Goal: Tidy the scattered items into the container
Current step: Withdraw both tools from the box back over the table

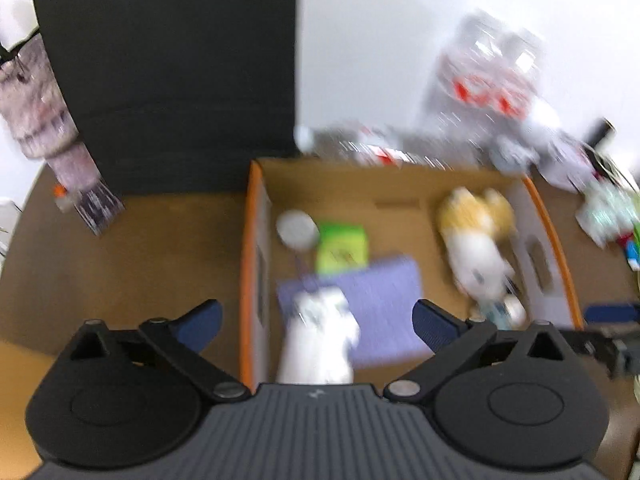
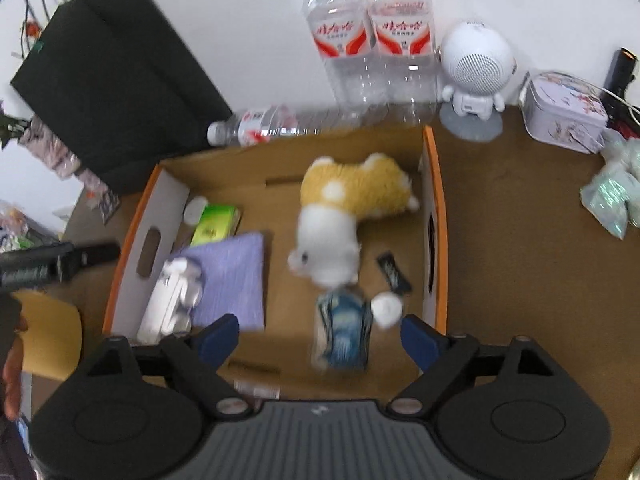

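An open cardboard box (image 2: 434, 216) with orange edges stands on the brown table. Inside lie a yellow-and-white plush dog (image 2: 336, 220), a purple cloth (image 2: 236, 276), a green packet (image 2: 212, 226), a white bottle-shaped item (image 2: 172, 300), a blue patterned pack (image 2: 344, 332) and a small black bar (image 2: 394, 272). My left gripper (image 1: 316, 320) is open above the box's near left part, over the white item (image 1: 320, 340) and the purple cloth (image 1: 384, 296). My right gripper (image 2: 320, 334) is open above the blue pack at the box's near side. The left view is blurred.
Behind the box stand two clear water bottles (image 2: 372, 40), a third bottle lying down (image 2: 280, 124), a white round robot figure (image 2: 476, 68) and a floral tin (image 2: 564, 108). A black paper bag (image 2: 112, 80) is at the back left. A shiny wrapped bundle (image 2: 616, 196) lies right.
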Demonstrator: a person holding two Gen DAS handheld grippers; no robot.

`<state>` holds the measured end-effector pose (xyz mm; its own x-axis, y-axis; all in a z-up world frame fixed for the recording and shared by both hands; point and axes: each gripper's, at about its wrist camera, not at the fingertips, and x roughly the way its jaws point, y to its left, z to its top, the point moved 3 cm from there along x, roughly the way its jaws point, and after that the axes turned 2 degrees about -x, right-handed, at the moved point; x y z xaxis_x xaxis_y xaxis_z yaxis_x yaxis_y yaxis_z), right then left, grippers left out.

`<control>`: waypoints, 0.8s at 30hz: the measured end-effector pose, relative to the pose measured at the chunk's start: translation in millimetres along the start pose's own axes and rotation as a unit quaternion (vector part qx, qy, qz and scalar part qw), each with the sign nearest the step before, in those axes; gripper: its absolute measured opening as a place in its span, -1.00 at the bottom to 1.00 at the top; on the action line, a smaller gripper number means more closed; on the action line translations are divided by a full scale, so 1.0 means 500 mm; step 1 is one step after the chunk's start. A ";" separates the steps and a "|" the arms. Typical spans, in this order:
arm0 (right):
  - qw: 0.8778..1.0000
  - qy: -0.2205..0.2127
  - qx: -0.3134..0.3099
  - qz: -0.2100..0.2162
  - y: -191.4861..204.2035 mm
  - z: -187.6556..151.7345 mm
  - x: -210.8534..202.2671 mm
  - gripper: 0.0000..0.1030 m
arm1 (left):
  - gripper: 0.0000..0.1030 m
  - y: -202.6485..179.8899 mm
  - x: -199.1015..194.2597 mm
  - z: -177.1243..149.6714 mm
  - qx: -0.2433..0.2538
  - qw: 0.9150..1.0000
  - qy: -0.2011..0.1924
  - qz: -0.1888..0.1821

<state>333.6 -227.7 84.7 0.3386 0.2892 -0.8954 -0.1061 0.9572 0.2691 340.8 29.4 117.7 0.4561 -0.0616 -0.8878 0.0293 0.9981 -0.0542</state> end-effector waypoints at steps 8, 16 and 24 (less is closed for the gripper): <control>0.998 -0.023 -0.039 -0.034 0.072 -0.099 -0.069 0.84 | 1.00 -0.032 -0.109 -0.116 -0.006 1.000 -0.017 -0.002; 0.991 -0.077 -0.092 -0.051 0.143 -0.190 -0.132 0.86 | 1.00 -0.047 -0.192 -0.228 0.017 0.997 -0.071 0.023; 0.990 -0.118 -0.076 0.000 0.148 -0.269 -0.146 0.87 | 1.00 -0.039 -0.210 -0.322 -0.008 0.993 -0.116 0.026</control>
<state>175.0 -178.8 122.3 0.5449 0.3000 -0.7830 -0.2400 0.9506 0.1971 148.9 16.6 138.2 0.6495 -0.0069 -0.7603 -0.0121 0.9997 -0.0194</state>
